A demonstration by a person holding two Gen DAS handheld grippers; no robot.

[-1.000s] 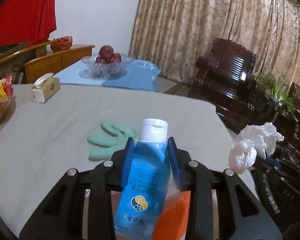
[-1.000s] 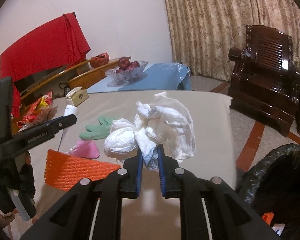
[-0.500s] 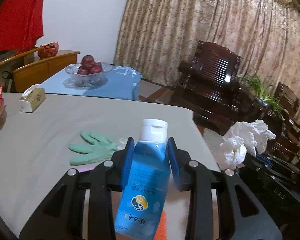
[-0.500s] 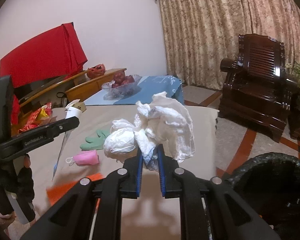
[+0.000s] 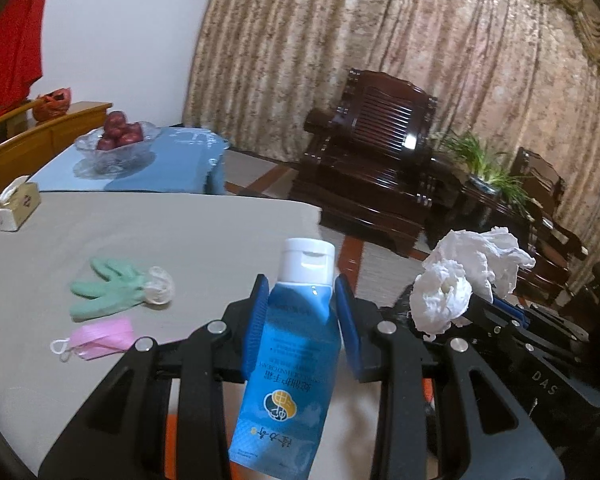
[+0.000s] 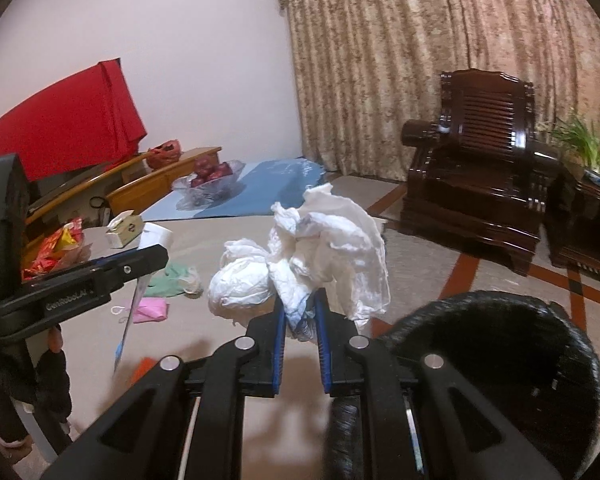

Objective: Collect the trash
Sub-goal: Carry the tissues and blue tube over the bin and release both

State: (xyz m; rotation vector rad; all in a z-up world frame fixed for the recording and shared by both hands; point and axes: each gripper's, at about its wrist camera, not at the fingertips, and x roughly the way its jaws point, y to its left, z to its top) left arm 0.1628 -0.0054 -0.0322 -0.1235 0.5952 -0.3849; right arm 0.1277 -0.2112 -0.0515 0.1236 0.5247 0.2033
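Note:
My left gripper [image 5: 302,312] is shut on a blue tube with a white cap [image 5: 292,364], held above the grey table [image 5: 148,232]. My right gripper [image 6: 300,316] is shut on a wad of crumpled white tissue [image 6: 320,248], which also shows at the right of the left wrist view as the tissue wad [image 5: 460,280]. A black-lined trash bin [image 6: 508,360] gapes just right of the right gripper, beyond the table edge. On the table lie a green glove [image 5: 108,292] and a pink face mask [image 5: 100,336]. In the right wrist view the left gripper [image 6: 80,280] reaches in from the left.
A tissue box [image 5: 18,204] stands at the table's far left. A glass bowl of red fruit [image 5: 118,144] sits on a blue-covered table behind. A dark wooden armchair [image 5: 380,152] and a potted plant [image 5: 484,168] stand before the curtain. Snack packets [image 6: 56,248] lie in a basket.
Both grippers have swung right and risen a little with their loads. The orange mesh has slid out of view, the pink mask has appeared, and the trash bin now fills more of the right view.

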